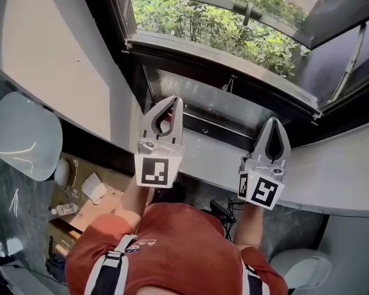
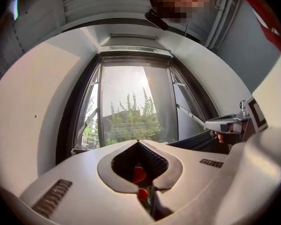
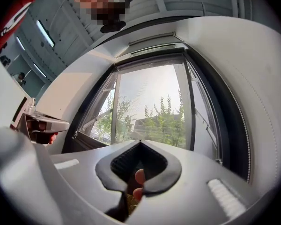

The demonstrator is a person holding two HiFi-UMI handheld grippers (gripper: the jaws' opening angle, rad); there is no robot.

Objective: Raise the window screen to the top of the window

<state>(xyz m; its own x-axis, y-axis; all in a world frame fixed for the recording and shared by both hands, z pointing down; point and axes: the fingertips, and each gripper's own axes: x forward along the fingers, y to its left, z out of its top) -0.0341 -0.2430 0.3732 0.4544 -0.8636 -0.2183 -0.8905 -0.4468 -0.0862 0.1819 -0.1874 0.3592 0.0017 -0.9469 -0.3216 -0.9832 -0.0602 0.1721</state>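
Jaws of left gripper [image 1: 174, 101] and right gripper [image 1: 275, 121] are closed, empty, apart from the window screen [image 2: 133, 102] ahead.

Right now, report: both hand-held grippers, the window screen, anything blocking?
Left hand-held gripper shut, empty. Right hand-held gripper shut, empty. Window ahead, untouched; screen height unclear. Nothing blocking.

Probably a bathroom: a toilet-like white fixture [image 1: 301, 268], a dark marble floor [image 1: 12, 195], a deep-set window [image 1: 215, 23].
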